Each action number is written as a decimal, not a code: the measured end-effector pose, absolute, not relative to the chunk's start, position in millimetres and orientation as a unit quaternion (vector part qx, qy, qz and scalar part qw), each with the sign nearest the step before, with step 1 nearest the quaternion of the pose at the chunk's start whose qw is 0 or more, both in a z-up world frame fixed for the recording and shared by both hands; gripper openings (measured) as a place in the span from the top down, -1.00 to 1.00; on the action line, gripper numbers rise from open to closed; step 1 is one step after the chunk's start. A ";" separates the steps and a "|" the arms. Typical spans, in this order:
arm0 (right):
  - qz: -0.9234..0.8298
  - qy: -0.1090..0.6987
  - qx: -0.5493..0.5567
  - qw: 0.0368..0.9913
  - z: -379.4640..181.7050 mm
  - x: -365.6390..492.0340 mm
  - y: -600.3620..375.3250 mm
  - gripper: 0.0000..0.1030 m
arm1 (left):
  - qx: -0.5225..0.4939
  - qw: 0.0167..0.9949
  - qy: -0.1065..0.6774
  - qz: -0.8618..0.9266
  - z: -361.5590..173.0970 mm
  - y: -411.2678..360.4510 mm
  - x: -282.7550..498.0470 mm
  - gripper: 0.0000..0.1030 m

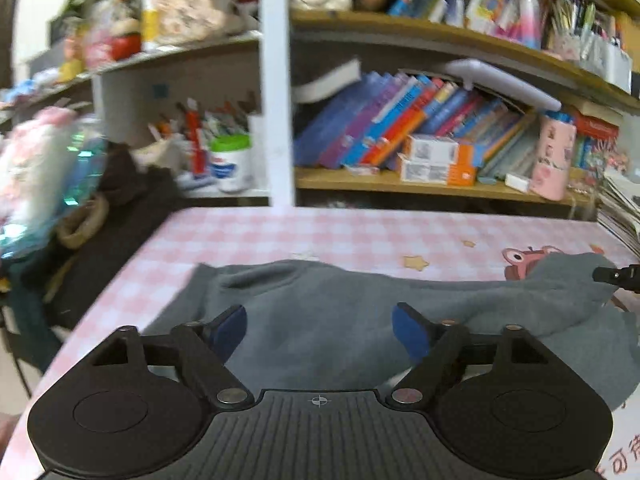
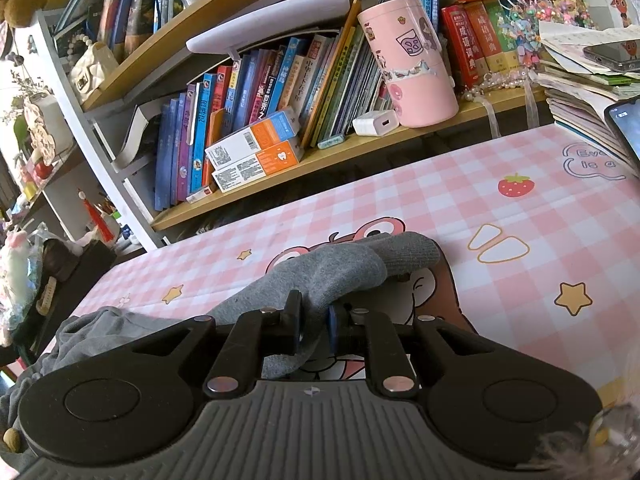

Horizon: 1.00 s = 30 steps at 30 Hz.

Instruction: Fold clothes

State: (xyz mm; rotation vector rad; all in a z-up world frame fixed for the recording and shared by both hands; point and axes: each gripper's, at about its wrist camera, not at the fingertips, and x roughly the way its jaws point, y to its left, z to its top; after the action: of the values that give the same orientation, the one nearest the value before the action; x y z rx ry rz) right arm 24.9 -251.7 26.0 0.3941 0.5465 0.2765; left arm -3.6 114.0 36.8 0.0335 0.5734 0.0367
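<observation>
A grey knit garment [image 1: 320,312] lies crumpled across the pink checked tablecloth [image 1: 320,236]. My left gripper [image 1: 320,330] is open just above the garment's middle, blue pads spread wide, nothing between them. My right gripper [image 2: 314,330] is shut on a bunched part of the grey garment [image 2: 340,272], near its sleeve end, which drapes forward over the tablecloth [image 2: 500,220]. The tip of the right gripper shows at the right edge of the left wrist view [image 1: 618,276], at the garment's raised right end.
A wooden bookshelf [image 2: 320,160] with books, small boxes and a pink cup [image 2: 412,60] stands behind the table. A stack of papers and a phone [image 2: 624,128] sit at the table's right. A dark chair with clutter [image 1: 100,220] is left of the table.
</observation>
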 end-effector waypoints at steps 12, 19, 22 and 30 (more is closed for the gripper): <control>0.136 0.273 0.193 0.932 26.0 27.7 -254.1 0.71 | -0.005 0.916 0.398 0.044 -11.8 159.1 86.3 0.56; 0.156 0.263 0.145 0.941 33.2 20.4 -241.0 0.17 | -0.071 0.916 0.354 0.174 -18.2 206.3 118.5 0.46; 0.164 0.265 0.108 0.944 33.4 18.0 -231.3 0.07 | -0.072 0.912 0.342 0.216 -18.6 210.9 121.2 0.28; 0.180 0.299 0.035 0.937 21.5 15.6 -204.5 -0.03 | -0.046 0.954 0.268 0.125 22.0 180.9 8.6 0.02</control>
State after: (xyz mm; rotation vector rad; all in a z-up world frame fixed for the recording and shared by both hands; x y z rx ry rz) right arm 15.6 -204.5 21.5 0.0718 0.6101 0.3668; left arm 8.6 180.9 22.0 -0.0935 0.5450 0.2543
